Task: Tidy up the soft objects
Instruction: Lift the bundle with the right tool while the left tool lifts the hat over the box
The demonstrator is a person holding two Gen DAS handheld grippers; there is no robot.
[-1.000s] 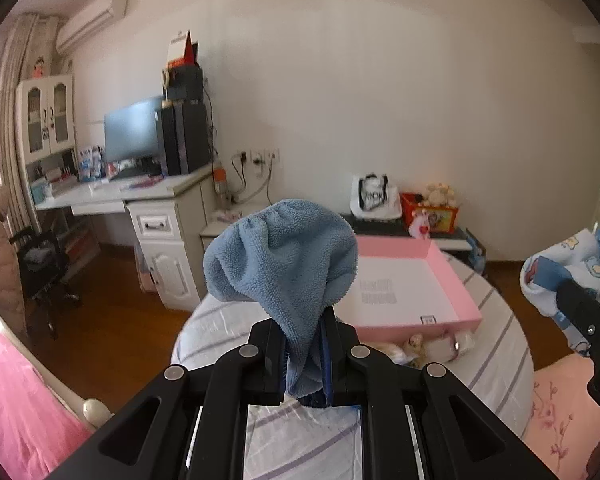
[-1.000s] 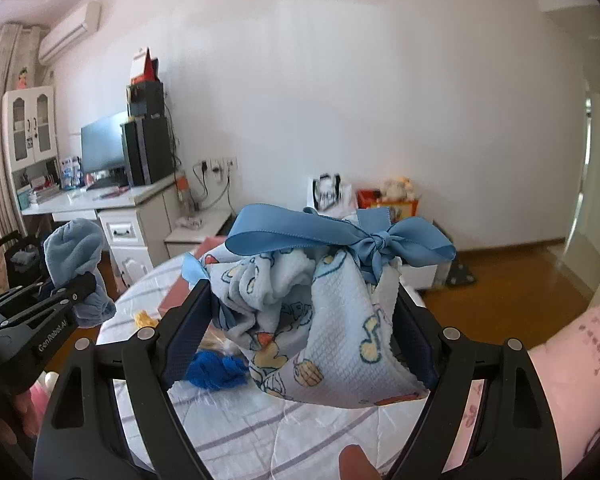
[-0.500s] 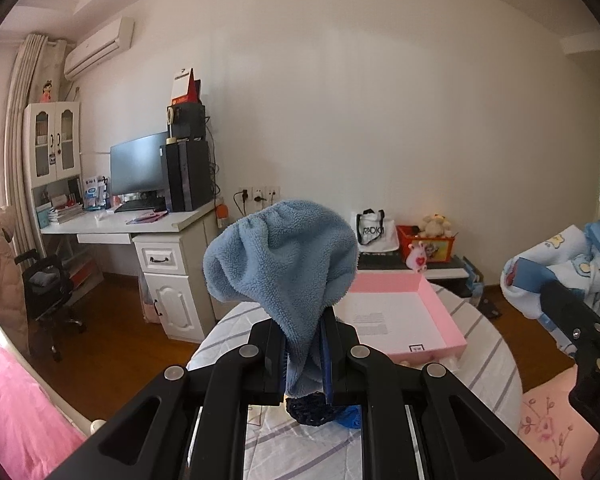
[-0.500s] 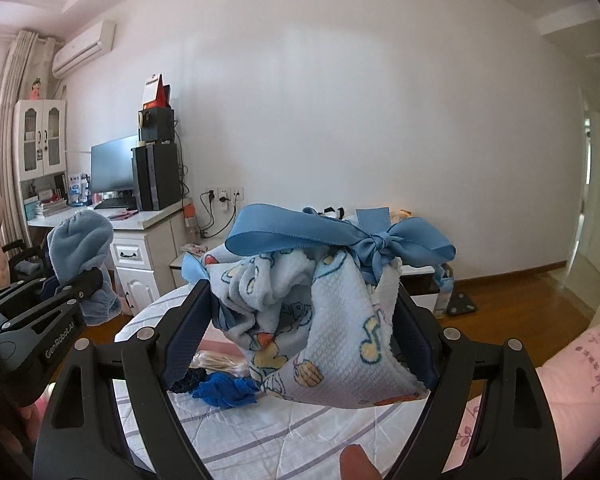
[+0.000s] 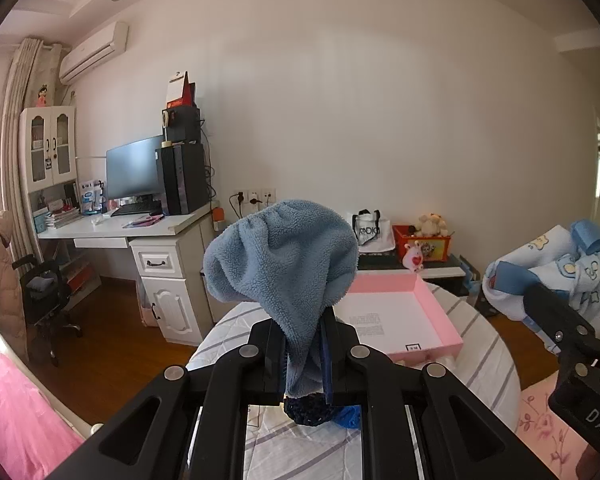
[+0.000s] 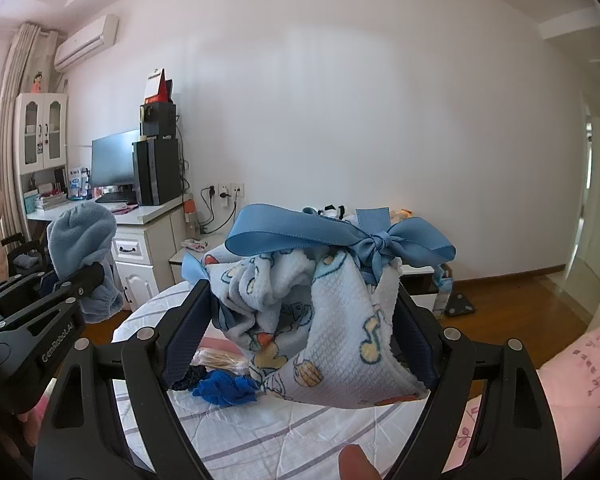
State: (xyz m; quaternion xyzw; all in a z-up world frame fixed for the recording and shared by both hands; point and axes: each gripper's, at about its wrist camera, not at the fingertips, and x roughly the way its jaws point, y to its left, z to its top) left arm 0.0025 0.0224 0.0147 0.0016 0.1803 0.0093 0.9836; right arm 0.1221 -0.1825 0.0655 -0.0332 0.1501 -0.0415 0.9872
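Left wrist view: left gripper [image 5: 304, 360] fingers clamp a fluffy grey-blue fleece cloth [image 5: 280, 264], held up w/ the round striped worktop [image 5: 480, 360] below.
Right gripper [image 6: 304, 320] fingers, spread wide, grip a cartoon-print blue cloth bundle w/ ribbon bow [image 6: 320, 312].

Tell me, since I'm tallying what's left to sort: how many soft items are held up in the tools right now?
2: a blue fleece cloth pinched in the left tool, and a ribbon-tied cartoon-print bundle clamped in the right tool.

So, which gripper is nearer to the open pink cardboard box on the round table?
Left. The left gripper is raised just before the pink box; the right gripper is off its right side.
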